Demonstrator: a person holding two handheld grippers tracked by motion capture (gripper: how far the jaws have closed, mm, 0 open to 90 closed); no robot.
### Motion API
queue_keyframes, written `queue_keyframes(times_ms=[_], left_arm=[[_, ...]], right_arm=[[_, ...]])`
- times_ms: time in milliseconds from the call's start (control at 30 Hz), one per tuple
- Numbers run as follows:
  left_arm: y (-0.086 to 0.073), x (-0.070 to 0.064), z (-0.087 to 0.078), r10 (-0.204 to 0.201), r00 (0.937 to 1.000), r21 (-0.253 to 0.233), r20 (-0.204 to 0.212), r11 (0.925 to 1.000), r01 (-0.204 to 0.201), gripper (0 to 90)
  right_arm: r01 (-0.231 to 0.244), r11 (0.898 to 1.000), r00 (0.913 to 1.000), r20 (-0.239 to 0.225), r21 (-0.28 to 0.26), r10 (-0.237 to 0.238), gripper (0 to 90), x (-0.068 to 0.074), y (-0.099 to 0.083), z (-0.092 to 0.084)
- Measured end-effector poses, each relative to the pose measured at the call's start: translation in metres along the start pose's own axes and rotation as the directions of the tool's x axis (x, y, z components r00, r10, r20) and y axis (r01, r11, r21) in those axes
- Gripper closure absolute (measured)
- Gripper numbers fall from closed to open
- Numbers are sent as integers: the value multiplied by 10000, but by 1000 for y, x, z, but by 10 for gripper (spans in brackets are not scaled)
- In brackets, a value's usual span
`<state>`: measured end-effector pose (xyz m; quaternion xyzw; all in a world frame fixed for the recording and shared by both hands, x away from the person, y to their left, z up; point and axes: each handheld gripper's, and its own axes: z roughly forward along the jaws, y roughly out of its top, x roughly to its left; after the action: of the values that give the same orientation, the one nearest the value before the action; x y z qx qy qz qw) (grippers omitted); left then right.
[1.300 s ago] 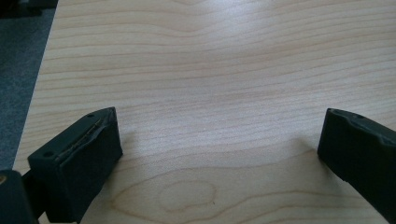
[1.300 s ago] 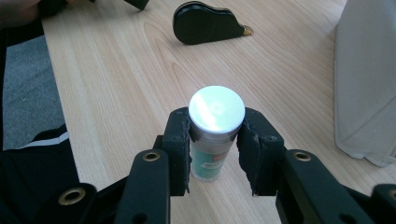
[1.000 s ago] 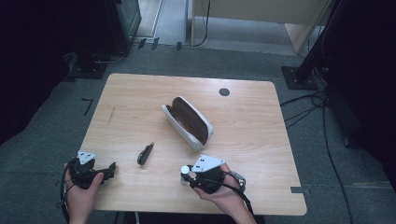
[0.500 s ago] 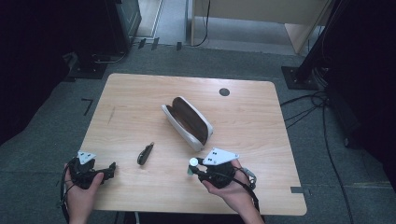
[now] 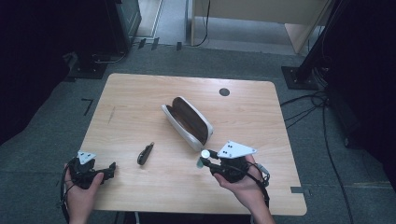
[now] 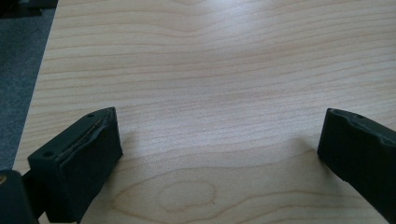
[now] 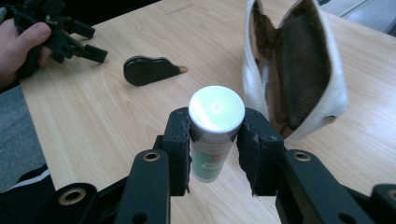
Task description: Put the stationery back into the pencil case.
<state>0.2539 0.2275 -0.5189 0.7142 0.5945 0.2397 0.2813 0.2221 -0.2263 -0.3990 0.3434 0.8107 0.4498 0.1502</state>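
The wooden worktop (image 5: pixel 140 116) carries a white pouch (image 5: pixel 187 122) lying open near its middle, brown lining showing, mouth turned toward the person. Just in front of that mouth, the right tongs (image 5: pixel 204 158) clamp a small green tube with a silvery cap (image 7: pixel 215 130), pads pressing on both sides just under the cap, the tube upright and off the wood. The step looks like putting the tube into the pouch. To do it well, tip the tube so it goes in lengthwise along the opening (image 7: pixel 289 60), clear the near white rim, and loosen the grip only once the tube rests on the lining. The left tongs (image 5: pixel 108 169) sit wide and empty at the near left edge; they could steady the soft pouch. A small black flat item (image 5: pixel 145 153) lies between, out of the path.
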Motion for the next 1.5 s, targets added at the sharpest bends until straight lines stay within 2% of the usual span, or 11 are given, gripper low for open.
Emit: queue_keyframes(times_ms=[367,667,1067,1500], left_arm=[[0,0,0,1,10000,0,0,10000,-1,0],[0,0,0,-3,10000,-3,-1,10000,3,0],[0,0,0,11,10000,15,3,10000,-11,0],[0,0,0,7,10000,2,-1,10000,-7,0]], right_arm=[[-156,9996,9988,466,-248,167,654,-15,7,-16],[-240,9988,9966,782,-433,274,654,-25,18,-20],[-243,9982,9956,888,-553,291,654,-34,40,-4],[-286,9974,9943,1004,-666,352,654,-40,54,19]])
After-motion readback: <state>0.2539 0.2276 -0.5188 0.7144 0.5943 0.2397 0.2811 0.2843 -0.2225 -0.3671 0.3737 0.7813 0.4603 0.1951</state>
